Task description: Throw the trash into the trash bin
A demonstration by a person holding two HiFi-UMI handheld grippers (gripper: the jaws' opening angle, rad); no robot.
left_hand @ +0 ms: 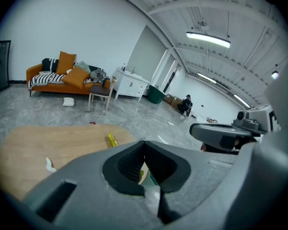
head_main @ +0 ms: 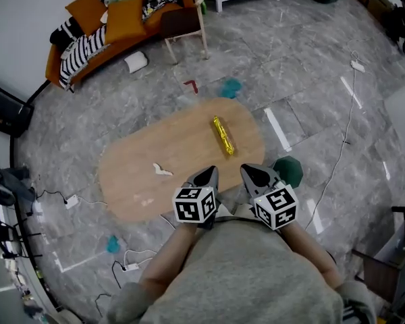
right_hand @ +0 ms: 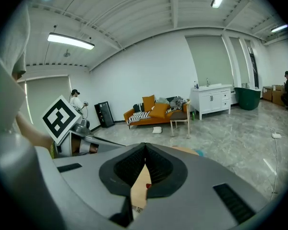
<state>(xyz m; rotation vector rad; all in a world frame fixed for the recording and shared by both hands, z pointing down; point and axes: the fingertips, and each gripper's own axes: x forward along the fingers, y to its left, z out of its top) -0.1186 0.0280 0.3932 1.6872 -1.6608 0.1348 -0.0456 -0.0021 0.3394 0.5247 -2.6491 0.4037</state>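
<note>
The left gripper (head_main: 211, 172) and the right gripper (head_main: 247, 171) each have their grey jaws pressed together on nothing, side by side over the near edge of the oval light-wood table (head_main: 182, 144). On the tabletop lie a crinkled golden-yellow wrapper (head_main: 223, 135), ahead of the grippers, and a small white crumpled scrap (head_main: 162, 171), left of the left gripper. A dark green round trash bin (head_main: 291, 170) stands on the floor just beside the right gripper.

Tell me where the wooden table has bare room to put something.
The table is bare between the white scrap and the yellow wrapper, and along its far left edge. Crowded: the near edge, by the left gripper and right gripper.
</note>
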